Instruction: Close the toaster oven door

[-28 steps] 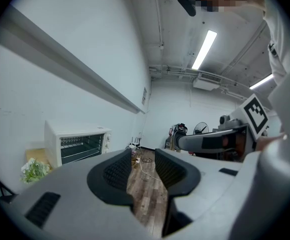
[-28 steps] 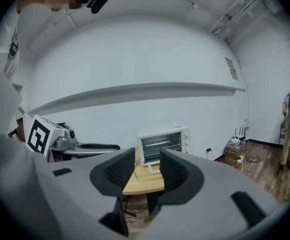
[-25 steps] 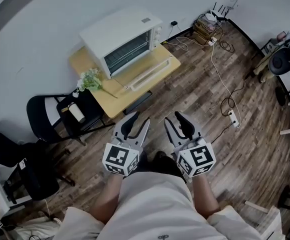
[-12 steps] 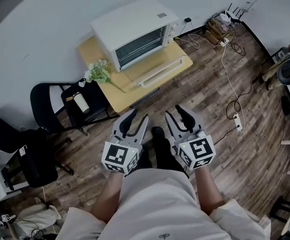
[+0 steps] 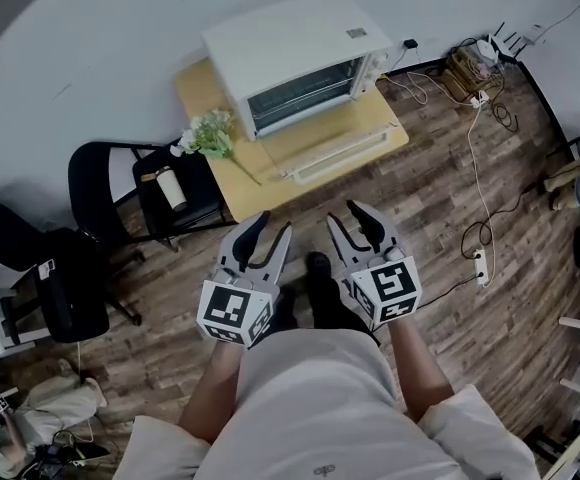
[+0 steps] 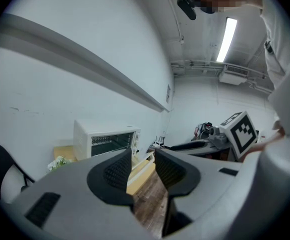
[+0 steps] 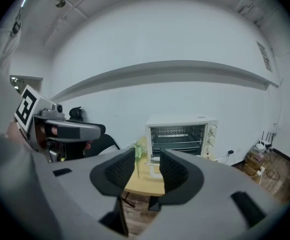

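A white toaster oven (image 5: 295, 53) stands on a low yellow wooden table (image 5: 260, 188) against the wall. Its glass door (image 5: 335, 153) hangs open, lying flat toward me with the handle at its front edge. My left gripper (image 5: 268, 236) and right gripper (image 5: 350, 220) are held side by side over the wood floor, short of the table, both open and empty. In the left gripper view the oven (image 6: 107, 139) is ahead of the left gripper (image 6: 143, 160). In the right gripper view the oven (image 7: 181, 133) shows its racks beyond the right gripper (image 7: 148, 162).
A small bunch of flowers (image 5: 210, 133) lies at the table's left end. A black chair (image 5: 120, 183) carrying a pale cylinder (image 5: 171, 190) stands left of the table. Another black chair (image 5: 55, 293) is further left. Cables and a power strip (image 5: 480, 263) trail across the floor at right.
The table and oven have come nearer to both grippers and shifted rightward in the head view. Both grippers keep the same side-by-side pose and jaw gap.
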